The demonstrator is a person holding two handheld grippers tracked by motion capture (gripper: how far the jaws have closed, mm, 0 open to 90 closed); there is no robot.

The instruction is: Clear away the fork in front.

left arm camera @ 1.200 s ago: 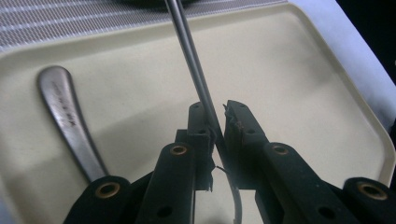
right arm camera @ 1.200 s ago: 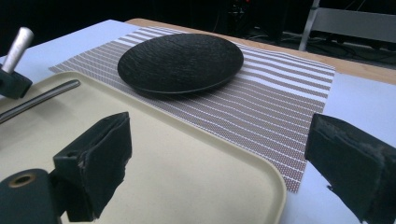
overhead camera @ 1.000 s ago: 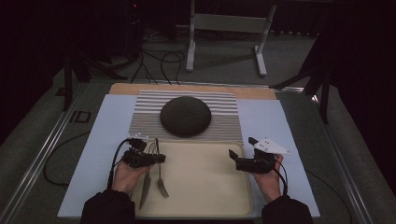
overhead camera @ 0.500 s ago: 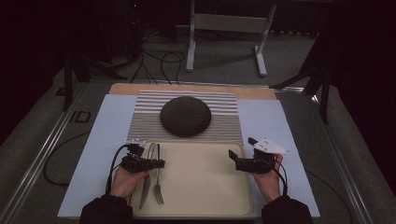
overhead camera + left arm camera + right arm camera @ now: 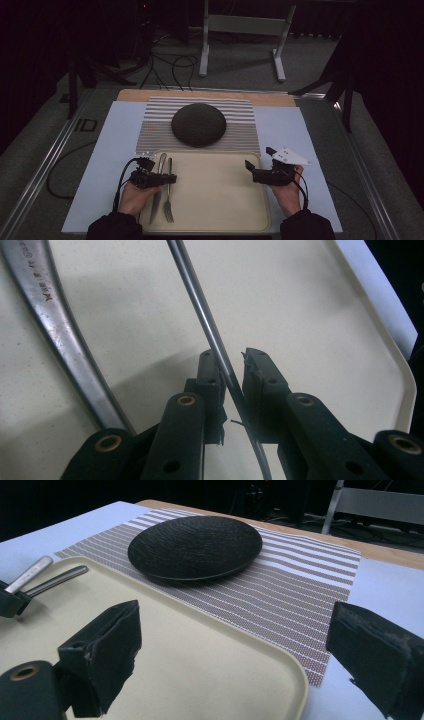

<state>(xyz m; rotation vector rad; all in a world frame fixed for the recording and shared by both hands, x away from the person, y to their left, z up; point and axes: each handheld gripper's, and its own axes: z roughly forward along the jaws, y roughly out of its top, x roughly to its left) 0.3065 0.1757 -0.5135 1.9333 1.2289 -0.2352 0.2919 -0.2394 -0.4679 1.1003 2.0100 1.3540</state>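
A fork [image 5: 169,202] and a knife [image 5: 154,205] lie side by side on the left part of a cream tray [image 5: 225,210]. My left gripper [image 5: 172,178] reaches in from the left across both, shut on the fork's thin handle [image 5: 200,305], which runs slantwise between the pads. The knife's broad handle [image 5: 55,325] passes beside the jaws, outside them. My right gripper [image 5: 258,157] hovers at the tray's right edge, open, with nothing between its fingers [image 5: 107,650].
A black textured plate [image 5: 198,125] rests on a striped placemat [image 5: 240,135] just beyond the tray, over a pale blue cloth [image 5: 115,150]. A metal stand [image 5: 240,30] and cables are on the floor behind the table.
My left gripper shifted slightly toward the person, and the fork swung from a slant to lie nearly parallel to the knife. The right gripper stayed put.
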